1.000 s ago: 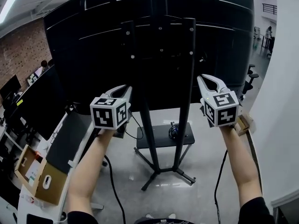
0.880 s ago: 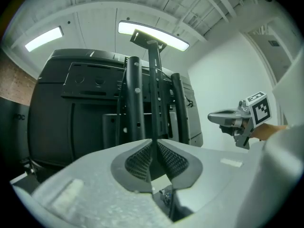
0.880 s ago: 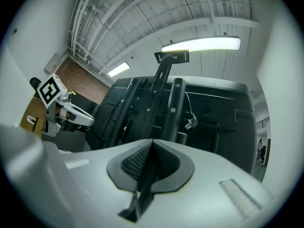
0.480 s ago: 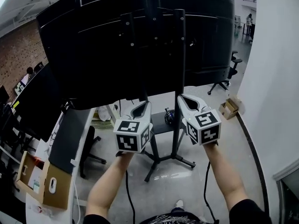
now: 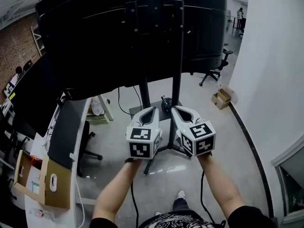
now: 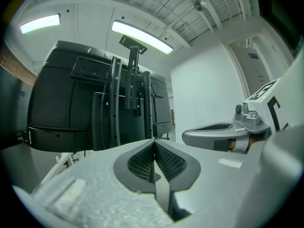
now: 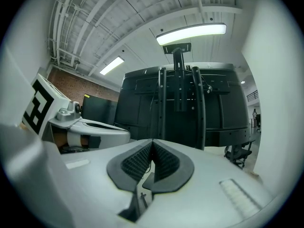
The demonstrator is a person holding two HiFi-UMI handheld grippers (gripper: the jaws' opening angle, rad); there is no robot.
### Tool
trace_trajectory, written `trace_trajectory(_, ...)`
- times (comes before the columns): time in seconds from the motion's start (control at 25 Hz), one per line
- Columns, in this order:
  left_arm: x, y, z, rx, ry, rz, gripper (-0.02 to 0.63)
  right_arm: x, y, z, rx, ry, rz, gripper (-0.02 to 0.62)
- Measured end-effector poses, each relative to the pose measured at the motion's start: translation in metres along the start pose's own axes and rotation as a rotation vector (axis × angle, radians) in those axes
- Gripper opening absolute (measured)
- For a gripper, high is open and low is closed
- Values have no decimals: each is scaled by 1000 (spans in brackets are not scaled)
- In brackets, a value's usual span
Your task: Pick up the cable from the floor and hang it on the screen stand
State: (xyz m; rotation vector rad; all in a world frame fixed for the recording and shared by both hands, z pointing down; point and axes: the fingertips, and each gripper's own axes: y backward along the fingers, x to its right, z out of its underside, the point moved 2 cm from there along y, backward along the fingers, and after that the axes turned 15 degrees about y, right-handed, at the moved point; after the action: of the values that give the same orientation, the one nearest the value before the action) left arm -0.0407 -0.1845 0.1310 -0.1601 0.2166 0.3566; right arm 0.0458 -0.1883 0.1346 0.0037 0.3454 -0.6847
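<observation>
The black screen stand rises in front of me with the back of a large dark screen on its two posts. A dark coiled cable lies on the stand's low shelf, just beyond my fingertips. My left gripper and right gripper hang side by side above the stand's feet, both pointing at it. In the left gripper view the left gripper has its pads together with nothing between them. The right gripper looks the same in its own view. Each faces the stand's posts.
A desk with a cardboard box and an office chair stand at the left. A white wall runs along the right, with a small box and another chair near it. Thin black cables trail over the floor under my arms.
Both grippers have come down and drawn together from either side of the stand to its middle. My view has tipped further down toward the floor.
</observation>
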Motion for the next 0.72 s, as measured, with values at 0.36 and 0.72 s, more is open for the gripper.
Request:
trace_trajectory(0.36, 11, 34, 17, -30, -70, 13, -2, -37, 28, 4, -25, -16, 28, 5)
trace_trajectory(0.72, 21, 53, 12, -25, -93, 34, -2, -53, 40, -12, -11, -1, 37, 5)
